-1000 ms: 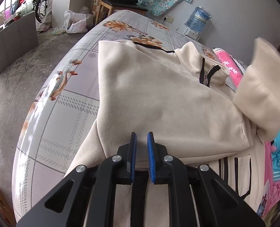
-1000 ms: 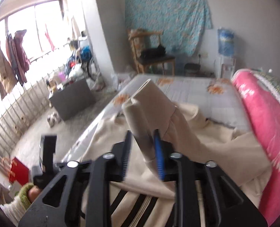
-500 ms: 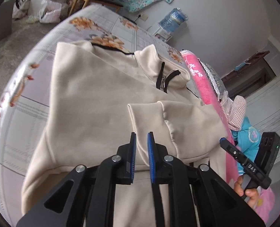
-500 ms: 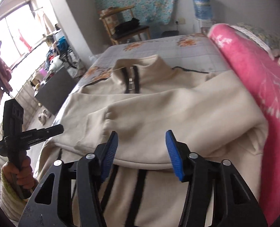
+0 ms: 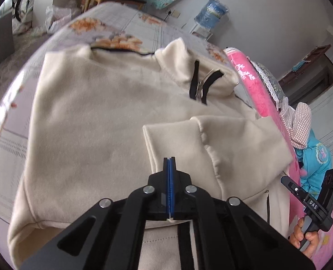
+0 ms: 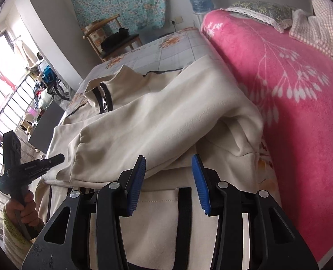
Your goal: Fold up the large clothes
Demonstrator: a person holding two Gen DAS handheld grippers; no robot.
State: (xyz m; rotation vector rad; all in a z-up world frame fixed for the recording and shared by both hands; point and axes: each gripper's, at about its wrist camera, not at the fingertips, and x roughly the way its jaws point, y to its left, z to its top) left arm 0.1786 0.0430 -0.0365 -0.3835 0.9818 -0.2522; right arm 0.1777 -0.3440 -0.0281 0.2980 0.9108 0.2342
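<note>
since a second ago: we laid the sleeve [image 6: 144, 121] across the jacket [image 5: 94, 117] | right gripper [image 6: 169, 180]: jaws apart, just been closing, nothing between | left gripper [image 5: 169, 168]: jaws together, empty, clear of cloth | jacket flat on bed [image 5: 144, 25], sleeve in to narrow it

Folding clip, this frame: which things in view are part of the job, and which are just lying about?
Job:
- cream zip-neck jacket, spread on the bed
- its sleeve, folded across the chest
- left gripper, shut, empty
- right gripper, open, closing

Lying about:
- pink blanket
- water jug
- wooden chair
- floral bedsheet
</note>
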